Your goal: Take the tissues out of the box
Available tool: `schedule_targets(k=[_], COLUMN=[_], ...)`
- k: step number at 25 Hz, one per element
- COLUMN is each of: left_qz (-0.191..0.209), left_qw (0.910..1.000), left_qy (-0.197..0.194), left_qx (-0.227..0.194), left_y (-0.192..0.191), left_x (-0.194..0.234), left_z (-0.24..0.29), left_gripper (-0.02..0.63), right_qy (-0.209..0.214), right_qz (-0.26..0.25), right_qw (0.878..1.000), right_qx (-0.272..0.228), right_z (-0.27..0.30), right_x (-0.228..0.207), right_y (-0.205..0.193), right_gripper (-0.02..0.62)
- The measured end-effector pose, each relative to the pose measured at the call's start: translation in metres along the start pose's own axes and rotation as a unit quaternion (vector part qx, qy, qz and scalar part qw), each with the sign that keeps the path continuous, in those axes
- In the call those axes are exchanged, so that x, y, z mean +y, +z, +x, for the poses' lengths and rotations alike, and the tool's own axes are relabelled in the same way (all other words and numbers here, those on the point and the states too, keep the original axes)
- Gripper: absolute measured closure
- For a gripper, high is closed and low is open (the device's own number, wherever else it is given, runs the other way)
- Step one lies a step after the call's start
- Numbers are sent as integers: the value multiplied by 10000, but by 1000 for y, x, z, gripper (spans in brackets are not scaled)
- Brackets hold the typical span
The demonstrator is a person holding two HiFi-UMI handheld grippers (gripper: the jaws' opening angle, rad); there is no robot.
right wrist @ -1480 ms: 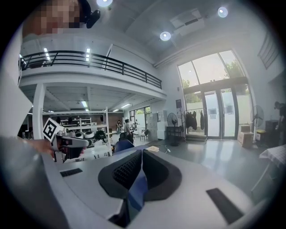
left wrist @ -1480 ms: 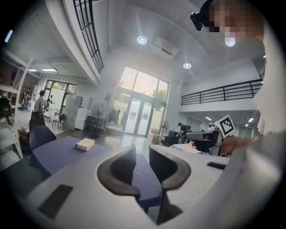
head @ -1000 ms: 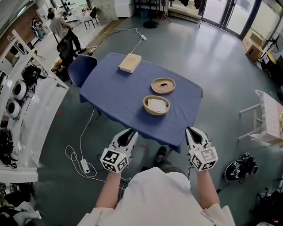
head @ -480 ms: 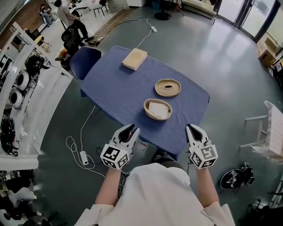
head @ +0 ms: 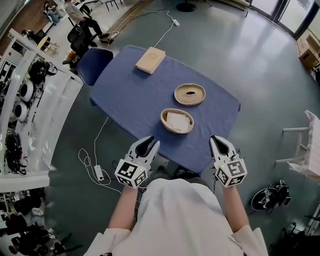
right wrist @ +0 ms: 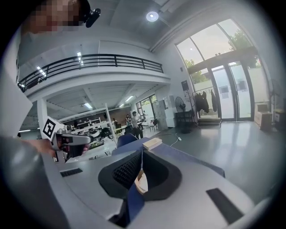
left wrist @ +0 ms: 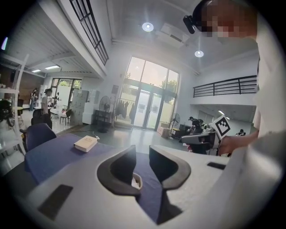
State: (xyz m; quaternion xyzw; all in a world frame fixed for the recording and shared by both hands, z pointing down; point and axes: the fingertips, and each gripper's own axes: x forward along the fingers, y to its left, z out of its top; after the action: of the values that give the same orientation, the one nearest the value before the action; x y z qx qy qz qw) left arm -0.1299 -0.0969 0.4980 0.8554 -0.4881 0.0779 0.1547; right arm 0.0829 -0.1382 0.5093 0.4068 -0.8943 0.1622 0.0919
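Observation:
A round bamboo box (head: 177, 120) with white tissues (head: 177, 120) folded inside stands open on the blue table (head: 125, 95), near its front edge. Its round lid (head: 189, 94) with a slot lies just behind it. A flat wooden rectangular box (head: 150, 60) rests at the far end and also shows in the gripper views (left wrist: 86, 143) (right wrist: 152, 143). My left gripper (head: 146, 146) (left wrist: 142, 154) hovers open and empty before the table's near edge, left of the round box. My right gripper (head: 218, 145) (right wrist: 142, 152) hangs to the right, its tips together, holding nothing.
A blue chair (head: 93, 67) is tucked at the table's far left corner. A white cable and power strip (head: 98, 172) lie on the floor at left, beside white shelving (head: 30, 100). A dark bag (head: 272, 196) and a white stand (head: 305, 145) are at right. A person (head: 80, 15) is far off.
The head view has drifted, so the table sits slightly differently in frame. Both grippers stay before the near table edge with their jaws unchanged.

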Motion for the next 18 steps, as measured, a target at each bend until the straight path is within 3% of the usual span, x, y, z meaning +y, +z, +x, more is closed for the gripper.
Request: schedule_targets(k=[11, 18], left_qz=[343, 917], left_qw=[9973, 9825], left_qy=[-554, -1383], left_qx=[328, 842], left_y=[1, -17], left_x=[23, 41], left_z=[48, 96], left_gripper=[508, 508], right_qy=[-425, -1014], right_qz=[259, 510], right_qw=[9987, 9934], right_qx=[97, 188], right_z=[25, 36], right_x=[-18, -23], right_y=[-10, -18], right_gripper=[560, 560])
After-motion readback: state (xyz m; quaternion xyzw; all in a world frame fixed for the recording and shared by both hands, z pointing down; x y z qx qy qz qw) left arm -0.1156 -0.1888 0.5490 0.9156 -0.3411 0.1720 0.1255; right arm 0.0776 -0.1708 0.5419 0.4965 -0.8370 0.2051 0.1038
